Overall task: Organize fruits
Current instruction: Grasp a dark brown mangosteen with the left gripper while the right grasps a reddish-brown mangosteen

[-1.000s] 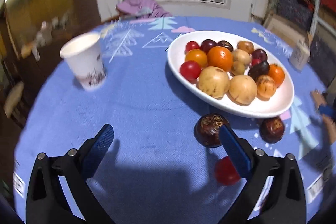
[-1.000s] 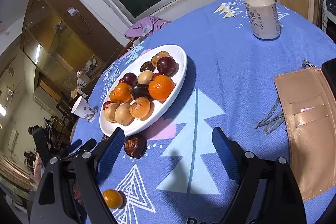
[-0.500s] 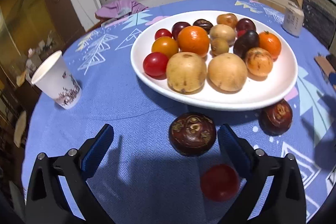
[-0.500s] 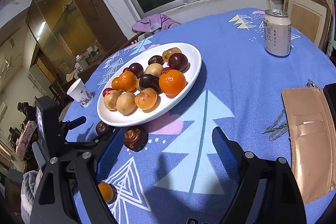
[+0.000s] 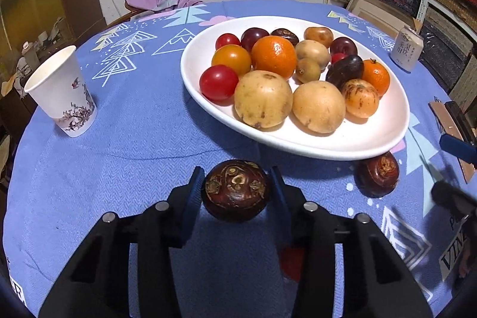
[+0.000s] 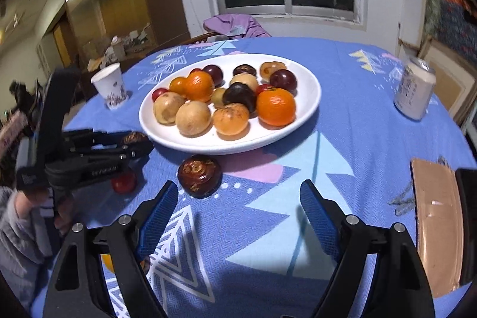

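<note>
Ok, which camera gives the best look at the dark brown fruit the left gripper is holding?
The left wrist view: the dark brown fruit sits large and sharp in the left gripper. In the right wrist view only its top peeks above that gripper.

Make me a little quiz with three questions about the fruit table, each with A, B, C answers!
1. Where is the paper cup?
A. On the white plate
B. On the blue cloth, left of the plate
C. On top of the can

2. How many dark brown fruits lie on the cloth in front of the right gripper?
A. One
B. Three
C. Five

3. What is the left gripper doing?
A. Wide open
B. Squeezing a dark brown fruit
C. Holding the cup

Answers: B, it stands on the cloth beside the plate; A, one fruit lies before the right gripper; B, both pads press the brown fruit.
</note>
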Available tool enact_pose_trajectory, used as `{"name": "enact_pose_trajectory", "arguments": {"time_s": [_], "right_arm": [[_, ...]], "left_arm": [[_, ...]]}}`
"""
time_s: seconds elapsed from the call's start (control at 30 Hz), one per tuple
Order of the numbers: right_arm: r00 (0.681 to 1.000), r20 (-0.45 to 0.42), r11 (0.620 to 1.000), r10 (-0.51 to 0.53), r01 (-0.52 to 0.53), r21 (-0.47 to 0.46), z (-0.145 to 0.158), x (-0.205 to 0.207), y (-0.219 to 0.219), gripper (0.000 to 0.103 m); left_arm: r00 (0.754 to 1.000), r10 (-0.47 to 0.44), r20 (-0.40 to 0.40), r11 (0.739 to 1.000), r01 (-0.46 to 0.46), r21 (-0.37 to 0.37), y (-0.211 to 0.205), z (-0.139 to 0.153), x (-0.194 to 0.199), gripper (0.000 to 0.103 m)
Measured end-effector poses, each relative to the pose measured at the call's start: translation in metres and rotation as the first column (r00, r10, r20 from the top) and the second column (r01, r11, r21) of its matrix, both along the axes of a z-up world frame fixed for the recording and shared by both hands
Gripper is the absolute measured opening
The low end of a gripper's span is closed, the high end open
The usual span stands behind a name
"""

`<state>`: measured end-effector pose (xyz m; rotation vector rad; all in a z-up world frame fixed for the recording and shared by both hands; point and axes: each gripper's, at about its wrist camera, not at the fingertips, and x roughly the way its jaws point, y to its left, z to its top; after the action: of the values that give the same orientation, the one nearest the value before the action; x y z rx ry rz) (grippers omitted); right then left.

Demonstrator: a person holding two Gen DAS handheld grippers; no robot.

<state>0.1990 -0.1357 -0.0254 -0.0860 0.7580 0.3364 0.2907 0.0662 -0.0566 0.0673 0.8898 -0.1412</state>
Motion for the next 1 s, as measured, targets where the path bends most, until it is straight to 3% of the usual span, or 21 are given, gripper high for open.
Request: {"name": "enact_pose_trajectory", "arguments": {"time_s": [0.13, 0.43, 0.6, 0.8, 1.0], "right_arm": [[1.000, -0.018, 0.999, 0.003, -0.004, -0.044, -0.007, 0.005, 0.016, 0.078], [0.991, -0.132, 1.000, -0.018, 0.017, -0.009, -0.022, 0.032, 0.035, 0.066], [0.991, -0.133, 0.999, -0.012, 0.007, -0.034, -0.024, 0.037, 0.047, 0.066], [0.992, -0.125, 0.999, 0.008, -0.013, -0.039, -0.022, 0.036, 0.048, 0.044], [0.993, -0.111, 0.999, 0.030, -0.034, -0.035, -0.019, 0.027, 0.045, 0.043]], "left_arm": [[1.000, 0.005, -0.002, 1.000, -0.006, -0.015, 0.003, 0.000, 0.000, 0.044], [1.000, 0.009, -0.003, 1.000, -0.009, -0.022, 0.004, 0.000, 0.000, 0.045], [1.000, 0.009, -0.003, 1.000, -0.009, -0.019, 0.003, 0.000, 0.000, 0.045], [1.000, 0.009, -0.003, 1.000, -0.009, -0.018, 0.003, 0.000, 0.000, 0.045], [1.000, 0.013, -0.002, 0.999, -0.013, -0.039, 0.005, 0.001, -0.001, 0.044]]}}
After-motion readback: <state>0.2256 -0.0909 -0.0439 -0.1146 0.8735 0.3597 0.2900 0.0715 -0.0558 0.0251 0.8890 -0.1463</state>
